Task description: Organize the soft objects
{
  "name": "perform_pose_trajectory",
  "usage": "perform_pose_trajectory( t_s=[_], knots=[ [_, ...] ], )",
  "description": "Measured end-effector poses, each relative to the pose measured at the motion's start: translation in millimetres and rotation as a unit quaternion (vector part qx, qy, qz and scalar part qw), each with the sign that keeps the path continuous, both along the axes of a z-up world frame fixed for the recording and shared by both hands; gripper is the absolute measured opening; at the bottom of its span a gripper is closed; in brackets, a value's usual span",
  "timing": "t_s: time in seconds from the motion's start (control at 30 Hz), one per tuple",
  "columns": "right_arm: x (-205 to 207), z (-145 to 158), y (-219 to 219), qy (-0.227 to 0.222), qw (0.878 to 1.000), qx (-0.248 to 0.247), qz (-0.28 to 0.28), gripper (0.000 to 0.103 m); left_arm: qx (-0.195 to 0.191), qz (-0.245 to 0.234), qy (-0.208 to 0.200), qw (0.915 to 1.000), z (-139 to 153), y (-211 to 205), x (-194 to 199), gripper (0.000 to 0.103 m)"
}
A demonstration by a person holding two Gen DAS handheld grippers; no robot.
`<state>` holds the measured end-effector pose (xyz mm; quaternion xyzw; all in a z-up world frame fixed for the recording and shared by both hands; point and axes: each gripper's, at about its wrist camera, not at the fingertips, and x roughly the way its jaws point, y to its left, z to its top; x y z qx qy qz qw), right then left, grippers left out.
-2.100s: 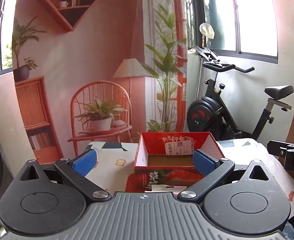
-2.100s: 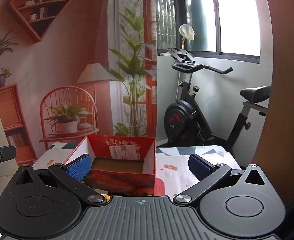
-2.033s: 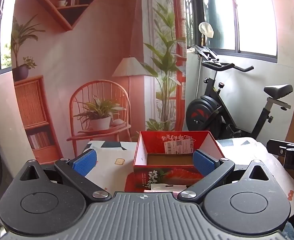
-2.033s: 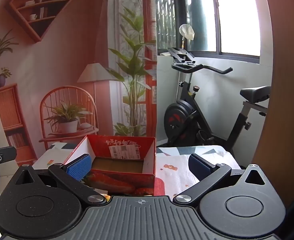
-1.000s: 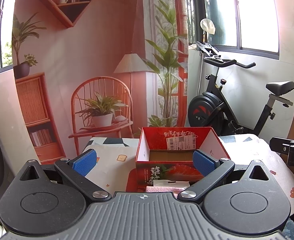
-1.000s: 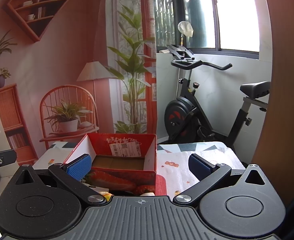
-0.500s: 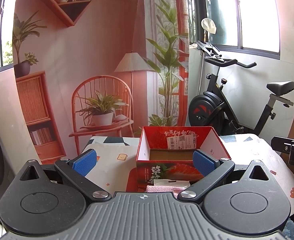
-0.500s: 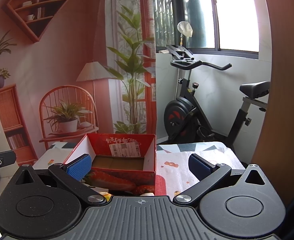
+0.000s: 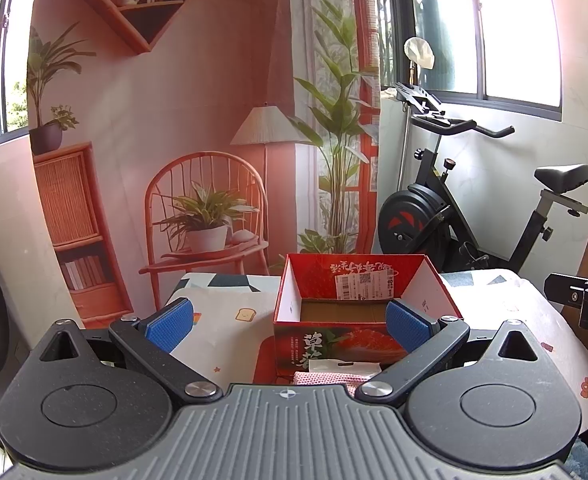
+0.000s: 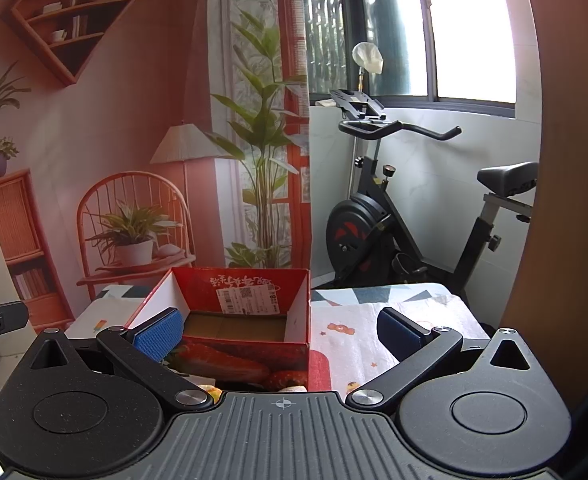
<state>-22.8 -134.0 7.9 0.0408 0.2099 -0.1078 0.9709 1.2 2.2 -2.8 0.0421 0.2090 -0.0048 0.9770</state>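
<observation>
A red cardboard box (image 9: 358, 304) stands open-topped on the desk (image 9: 222, 316), toward its far edge and near the middle of its width; the box's brown floor shows bare, a white label sits on the inside of its far wall, and strawberries are printed on its near outer face. Just in front of the box, at its near wall, lies a pink checked cloth (image 9: 326, 378) with a white piece (image 9: 342, 367) resting on top of it; both are mostly hidden by the body of the left hand-held gripper (image 9: 290, 322), so whether they touch the box cannot be told. The left hand-held gripper is spread wide, nothing between its blue pads (image 9: 170, 322); the cloth lies below and just short of its fingertips, closer to the right finger than to the left, and the box sits directly ahead, its right near corner behind the right pad. From the right wrist view the same box (image 10: 238, 320) lies ahead and to the left; small yellowish and pale soft items (image 10: 210, 391) peek out at its near wall, too hidden to name. The right hand-held gripper (image 10: 278, 332) is likewise spread apart and holds nothing; its left pad overlaps the box's near left corner, its right pad hangs over the patterned tablecloth (image 10: 374, 320) toward the desk's right edge. Beyond the desk stand an exercise bike (image 9: 454, 208) and a printed backdrop (image 9: 174, 120) of a chair, a lamp and plants.
</observation>
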Motion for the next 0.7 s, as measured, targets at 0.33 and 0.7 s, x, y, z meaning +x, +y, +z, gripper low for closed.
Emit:
perform_pose_trajectory(
  t_s=[0.33,0.7],
  knots=[
    [-0.1,-0.2,0.2,0.000,1.000,0.001,0.000,0.103,-0.001,0.000,0.000,1.0000,0.0,0.8,0.7,0.103],
    [0.4,-1.3,-0.3,0.000,1.000,0.001,0.000,0.103,-0.001,0.000,0.000,1.0000,0.2,0.9,0.7,0.103]
  ],
)
